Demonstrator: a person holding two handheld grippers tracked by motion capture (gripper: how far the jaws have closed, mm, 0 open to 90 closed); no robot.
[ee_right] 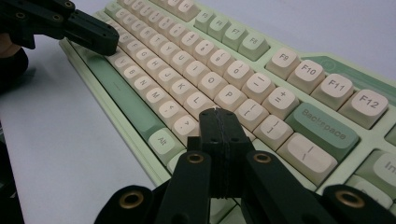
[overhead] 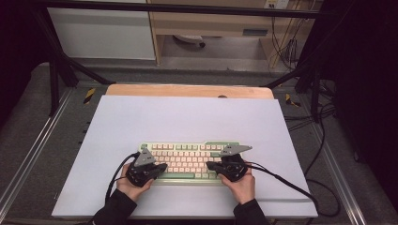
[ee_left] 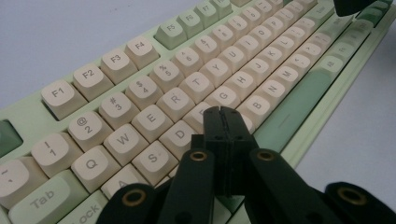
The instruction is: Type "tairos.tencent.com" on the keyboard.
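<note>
A pale green keyboard (overhead: 187, 159) with cream keys lies on the white table mat (overhead: 187, 122), near the front edge. My left gripper (overhead: 162, 167) is shut over the keyboard's left part, its tips (ee_left: 222, 112) pressed together just above the keys around F and V, with nothing between them. My right gripper (overhead: 210, 165) is shut over the right part, its tips (ee_right: 216, 113) hovering by the keys right of L. In the right gripper view the left gripper (ee_right: 100, 35) reaches across the far end of the keyboard (ee_right: 224, 84). The keyboard (ee_left: 187, 84) runs diagonally across the left gripper view.
The mat covers a wooden table (overhead: 187, 90) whose far edge shows. Metal frame rails (overhead: 28, 150) run along both sides, and cables (overhead: 324, 187) trail off to the right. Bare mat lies behind and beside the keyboard.
</note>
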